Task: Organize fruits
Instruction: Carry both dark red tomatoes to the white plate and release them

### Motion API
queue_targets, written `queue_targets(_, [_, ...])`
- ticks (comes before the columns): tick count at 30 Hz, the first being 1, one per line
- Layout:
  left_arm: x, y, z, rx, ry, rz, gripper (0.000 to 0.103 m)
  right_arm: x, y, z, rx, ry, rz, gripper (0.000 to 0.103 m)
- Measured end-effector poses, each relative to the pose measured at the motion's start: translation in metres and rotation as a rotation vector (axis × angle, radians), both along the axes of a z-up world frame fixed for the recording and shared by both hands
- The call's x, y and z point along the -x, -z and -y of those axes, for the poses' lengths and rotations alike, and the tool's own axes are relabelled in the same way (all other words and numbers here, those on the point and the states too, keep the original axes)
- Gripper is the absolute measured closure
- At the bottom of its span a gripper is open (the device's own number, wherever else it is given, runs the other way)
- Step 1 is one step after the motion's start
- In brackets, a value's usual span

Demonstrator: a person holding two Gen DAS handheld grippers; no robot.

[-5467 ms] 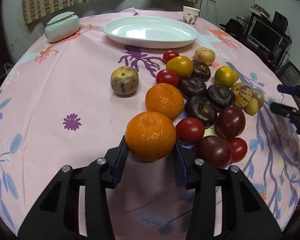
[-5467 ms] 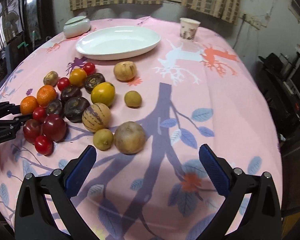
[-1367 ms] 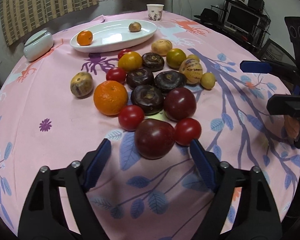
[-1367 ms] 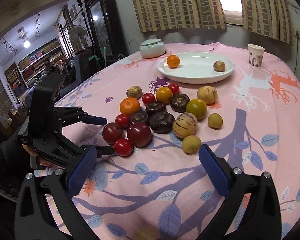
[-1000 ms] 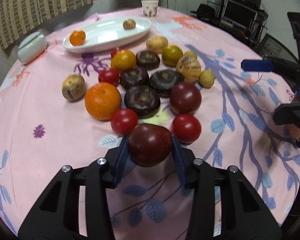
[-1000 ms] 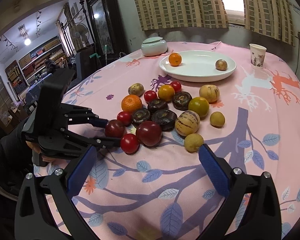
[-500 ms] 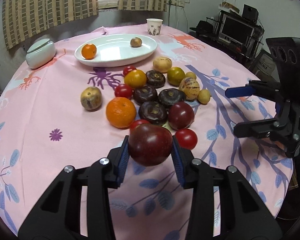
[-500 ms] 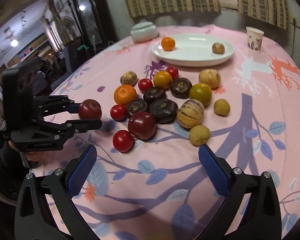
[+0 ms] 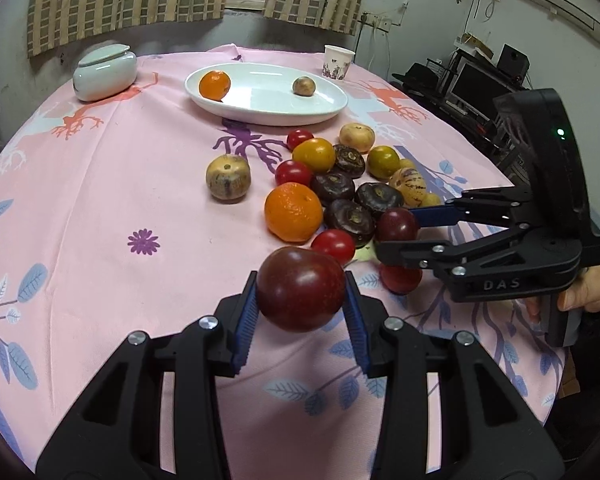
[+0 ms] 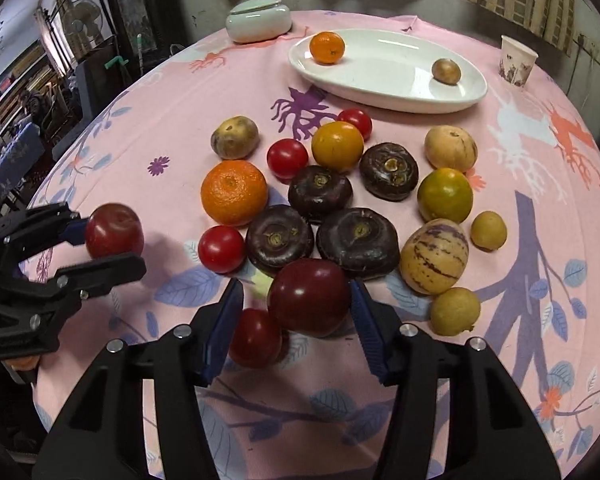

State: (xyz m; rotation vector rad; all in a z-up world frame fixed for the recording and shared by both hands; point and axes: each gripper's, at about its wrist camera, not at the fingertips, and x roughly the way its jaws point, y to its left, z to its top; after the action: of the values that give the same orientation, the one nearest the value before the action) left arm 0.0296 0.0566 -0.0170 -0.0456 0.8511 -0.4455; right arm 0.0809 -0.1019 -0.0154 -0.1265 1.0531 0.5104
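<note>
My left gripper (image 9: 300, 312) is shut on a dark red plum (image 9: 300, 294) and holds it above the pink cloth; it also shows in the right wrist view (image 10: 114, 236). My right gripper (image 10: 296, 316) is open, its jaws on either side of a second dark red plum (image 10: 309, 297), also seen in the left wrist view (image 9: 396, 225). The white oval plate (image 9: 324, 110) at the back holds an orange (image 9: 215, 85) and a small brown fruit (image 9: 303, 85). Many fruits lie in a cluster mid-table, among them an orange (image 10: 234, 193).
A pale lidded jar (image 9: 104, 72) stands at the back left and a paper cup (image 9: 339, 62) at the back right. A red tomato (image 10: 255, 338) lies under the right gripper's left jaw. Shelves and electronics (image 9: 480, 80) stand beyond the table.
My left gripper has lifted the plum higher off the cloth. My right gripper has moved in to the fruit cluster and narrowed around the second plum.
</note>
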Motion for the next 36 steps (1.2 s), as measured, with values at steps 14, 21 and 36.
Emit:
queue_targets(14, [-0.001, 0.005, 0.006, -0.035, -0.006, -0.018, 0.062, 0.008, -0.027, 0.052, -0.172, 0.089, 0.021, 0.064])
queue_targets(21, [-0.006, -0.029, 0.013, -0.101, -0.002, 0.047, 0.062, 0.013, -0.065, 0.073, -0.213, 0.054, 0.133, 0.063])
queue_targets(36, [-0.178, -0.065, 0.043, -0.166, -0.126, 0.038, 0.062, -0.133, -0.096, 0.060, -0.062, 0.050, 0.287, 0.063])
